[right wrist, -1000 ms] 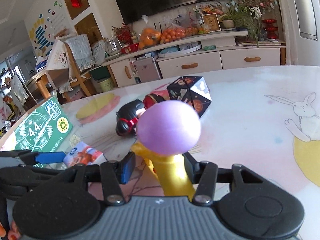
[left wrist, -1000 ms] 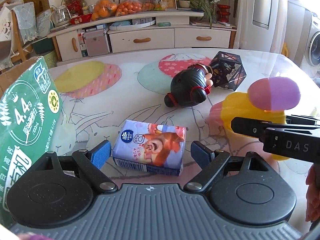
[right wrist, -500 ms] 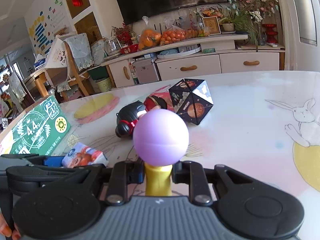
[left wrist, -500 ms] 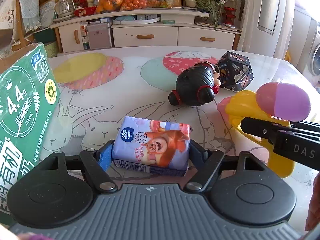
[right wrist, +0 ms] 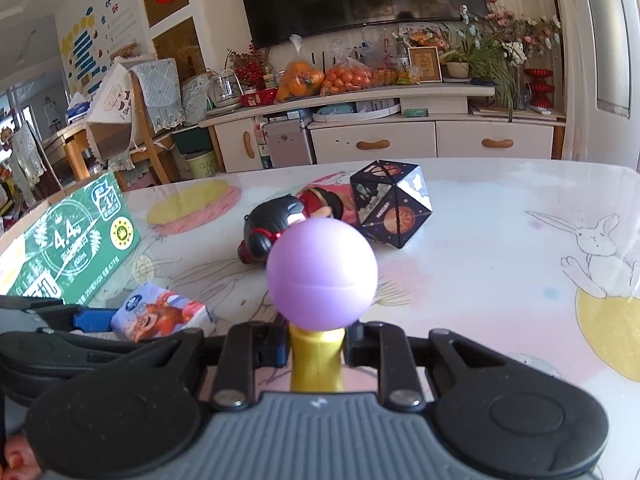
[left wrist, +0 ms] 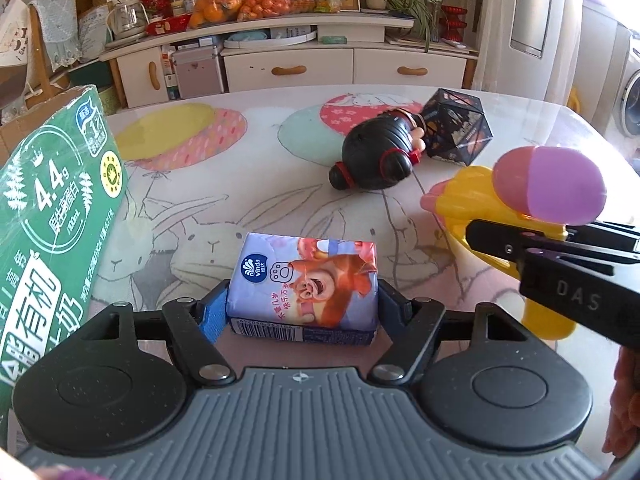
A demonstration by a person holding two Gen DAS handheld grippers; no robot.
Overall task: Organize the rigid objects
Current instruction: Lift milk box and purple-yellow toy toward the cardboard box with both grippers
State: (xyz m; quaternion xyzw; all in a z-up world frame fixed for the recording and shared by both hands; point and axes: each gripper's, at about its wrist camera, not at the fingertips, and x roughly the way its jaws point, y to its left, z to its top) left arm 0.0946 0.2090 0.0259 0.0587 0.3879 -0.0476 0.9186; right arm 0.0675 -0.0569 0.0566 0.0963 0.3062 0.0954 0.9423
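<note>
Clamping a small lilac tissue packet printed with a cartoon bear (left wrist: 304, 284), the left tool (left wrist: 302, 306) has its blue-padded fingers (left wrist: 210, 312) pressed against the packet's two short sides, low over the bench (left wrist: 224, 184), a pale glossy top printed with balloons and rabbits. Whether the packet rests on that surface or is just raised off it cannot be told. The right tool (right wrist: 316, 346) is closed narrowly around the yellow plastic handle of a toy topped by a purple and pink egg-shaped ball (right wrist: 322, 274), held upright; from the left wrist view the same toy (left wrist: 548, 184) sits to the right of the tissue packet, its yellow body angled out of the black fingers.

Taking the tissue packet as landmark: a large green cardboard carton with white lettering (left wrist: 52, 216) stands just to its left, at the bench edge. Beyond the packet and to its right lies a black round-headed doll with red hair bands (left wrist: 376, 156), on its side, and touching the doll's far end is a dark faceted polyhedron box printed with planets (left wrist: 456, 128). Far behind the packet, past the bench edge, a white sideboard (left wrist: 288, 64) carries bags of oranges (left wrist: 240, 4) and potted plants.
</note>
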